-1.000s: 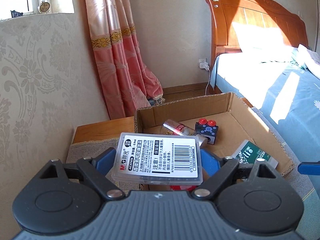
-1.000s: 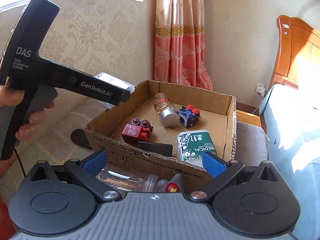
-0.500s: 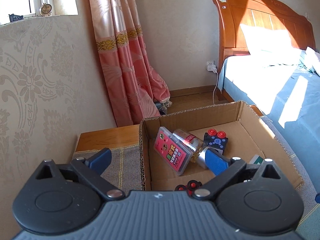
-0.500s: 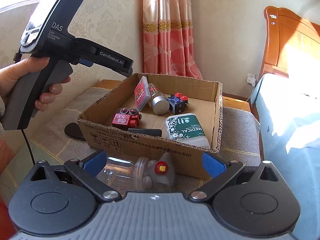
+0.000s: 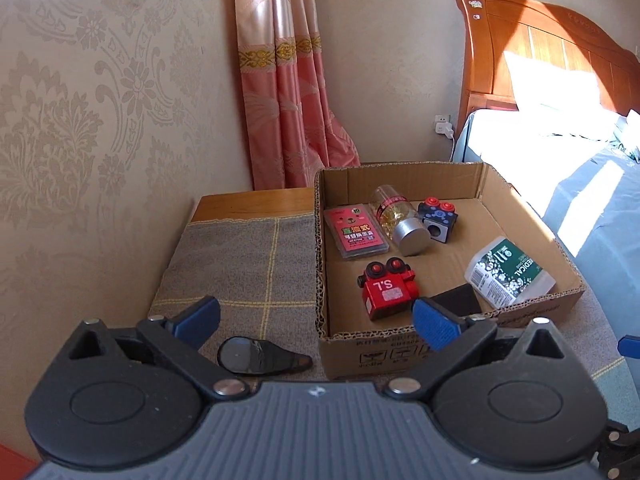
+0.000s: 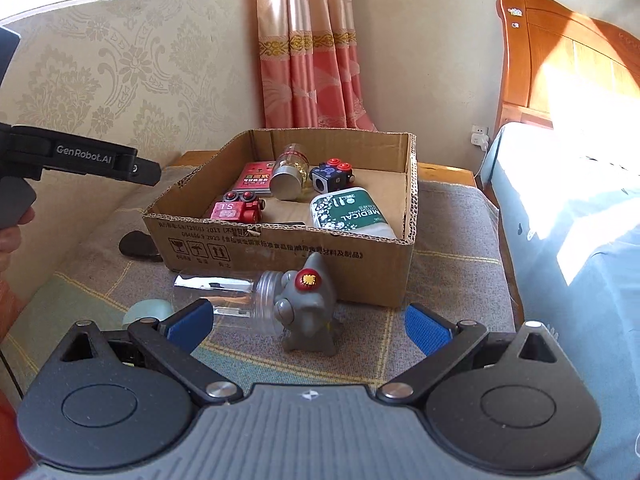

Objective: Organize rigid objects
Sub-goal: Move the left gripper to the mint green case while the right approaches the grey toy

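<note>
An open cardboard box point(image 5: 400, 350) point(image 6: 288, 254) holds a flat red card case point(image 5: 355, 233) point(image 6: 256, 178), a silver-capped jar point(image 5: 400, 220) point(image 6: 289, 172), a dark blue cube toy point(image 5: 438, 220) point(image 6: 332, 176), a red block toy point(image 5: 388, 290) point(image 6: 238, 209), a green and white pack point(image 5: 508, 272) point(image 6: 348, 212) and a flat black item point(image 5: 460, 300). My left gripper point(image 5: 316, 320) is open and empty, back from the box's near left corner. My right gripper point(image 6: 306, 322) is open, with a grey figurine point(image 6: 308, 308) and a clear bottle point(image 6: 224, 294) lying just ahead of it.
A black oval object point(image 5: 260, 356) point(image 6: 138, 244) lies on the grey checked cloth point(image 5: 244, 264) left of the box. A pale round lid point(image 6: 146, 310) lies by the clear bottle. A patterned wall stands left, a curtain behind, a bed point(image 5: 592, 184) right.
My left gripper opened and let the flat case fall into the box, then drew back and up. The case now lies flat, red side up. My right gripper drew back from the box.
</note>
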A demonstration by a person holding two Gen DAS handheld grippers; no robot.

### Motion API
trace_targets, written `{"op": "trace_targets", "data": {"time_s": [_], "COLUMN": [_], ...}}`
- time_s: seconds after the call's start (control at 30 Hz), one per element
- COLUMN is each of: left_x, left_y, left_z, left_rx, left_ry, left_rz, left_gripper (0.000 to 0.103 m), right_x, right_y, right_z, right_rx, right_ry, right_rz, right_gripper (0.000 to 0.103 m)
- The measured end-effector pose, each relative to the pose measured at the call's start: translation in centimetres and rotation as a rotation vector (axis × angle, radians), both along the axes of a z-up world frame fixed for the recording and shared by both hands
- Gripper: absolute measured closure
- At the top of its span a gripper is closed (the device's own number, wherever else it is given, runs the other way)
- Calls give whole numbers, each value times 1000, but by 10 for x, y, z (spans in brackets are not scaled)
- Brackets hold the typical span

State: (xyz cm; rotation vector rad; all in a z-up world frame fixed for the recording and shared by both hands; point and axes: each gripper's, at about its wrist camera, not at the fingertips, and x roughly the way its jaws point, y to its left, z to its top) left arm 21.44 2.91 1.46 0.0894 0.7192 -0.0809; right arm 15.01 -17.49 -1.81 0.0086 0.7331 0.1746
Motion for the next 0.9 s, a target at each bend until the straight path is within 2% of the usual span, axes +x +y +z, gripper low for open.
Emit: {"op": "trace_targets", "data": {"time_s": [0.23,0.43,0.67,0.9], "left_x": [-35,-47,-47,-43], "left_y": [7,5,1,1], "left_z": [-45,-73,-76,-77], "left_rx": [13,-3,-28,-31], "left_ry": [65,135,132,130], "left_rz": [48,20,-26,-56], "left_gripper": [1,1,1,1], "right_x": [-8,-6,2,30], "right_y": [-7,-13,-9,-3], "right_z": [-16,-24,-17,-15], "right_rx": [-1,7,2,-23], "right_ry": [31,48,21,-2], "right_rz": [-51,-93,-107,-140], "right_gripper": [0,0,0,0]}}
